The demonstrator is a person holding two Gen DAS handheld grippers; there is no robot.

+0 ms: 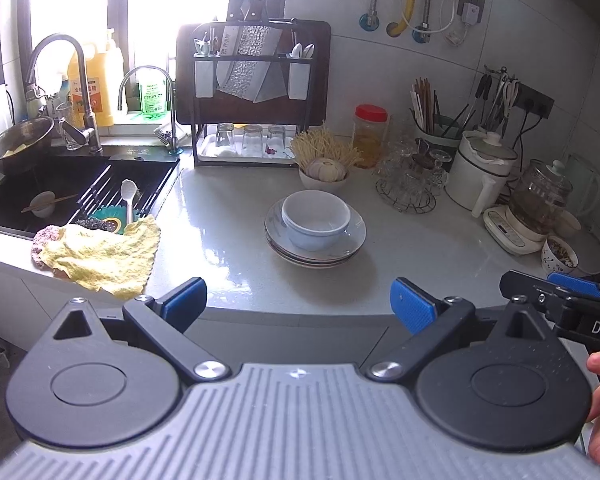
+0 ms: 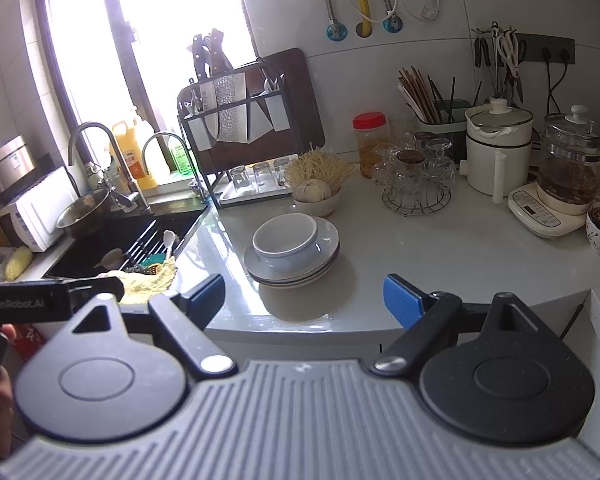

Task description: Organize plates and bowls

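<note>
A white bowl [image 1: 315, 219] sits upright on a stack of pale plates [image 1: 354, 240] in the middle of the counter. The same bowl [image 2: 286, 240] and plates [image 2: 324, 256] show in the right wrist view. My left gripper [image 1: 299, 304] is open and empty, held back at the counter's front edge, short of the stack. My right gripper [image 2: 305, 300] is also open and empty, near the front edge just in front of the stack. A small bowl with chopsticks [image 1: 43, 204] lies in the sink.
The sink [image 1: 4, 208] with a drain rack, a white spoon [image 1: 128, 200] and a yellow cloth [image 1: 104, 256] is at the left. A knife and glass rack [image 1: 252, 92], a garlic bowl [image 1: 327, 172], a glass stand [image 1: 410, 184], a white pot [image 1: 480, 168] and a kettle [image 1: 540, 200] line the back and right.
</note>
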